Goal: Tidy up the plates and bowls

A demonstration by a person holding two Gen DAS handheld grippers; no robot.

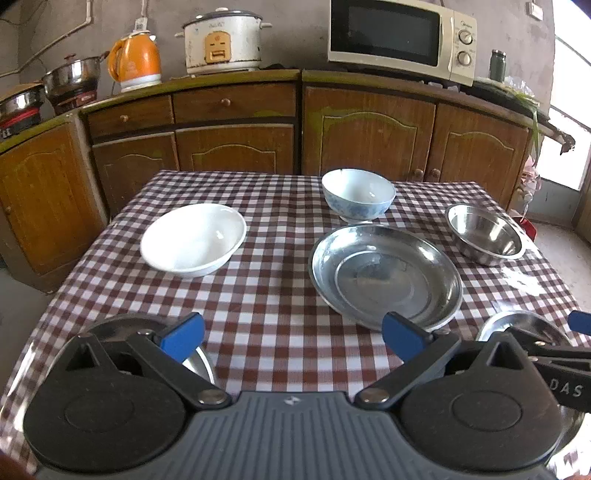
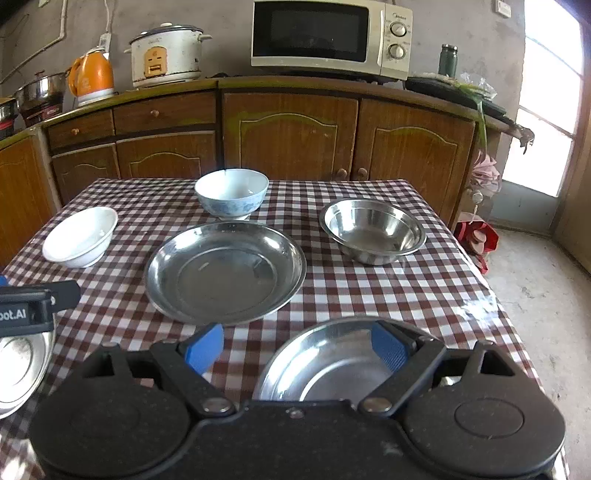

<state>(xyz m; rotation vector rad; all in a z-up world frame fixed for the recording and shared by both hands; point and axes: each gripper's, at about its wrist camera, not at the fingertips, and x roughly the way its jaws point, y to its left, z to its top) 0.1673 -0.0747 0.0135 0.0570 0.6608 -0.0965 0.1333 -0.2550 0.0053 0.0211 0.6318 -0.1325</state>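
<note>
On the checked table (image 1: 266, 295) stand a white bowl (image 1: 194, 240), a blue-patterned bowl (image 1: 358, 195), a wide steel plate (image 1: 386, 275) and a steel bowl (image 1: 484, 234). My left gripper (image 1: 291, 338) hangs open above the near edge, its left finger over a steel dish (image 1: 201, 363) that is mostly hidden. My right gripper (image 2: 297, 350) is open too, over a second steel dish (image 2: 332, 365). Its right finger is above the dish's inside and its left finger is outside the rim. Neither gripper holds anything.
Wooden cabinets (image 2: 288, 136) run behind the table, carrying a microwave (image 2: 328, 35), rice cooker (image 2: 166, 51), orange kettle (image 2: 92, 75) and pots (image 1: 72, 79). A bright doorway (image 2: 546, 110) and bare floor (image 2: 535, 295) lie to the right of the table.
</note>
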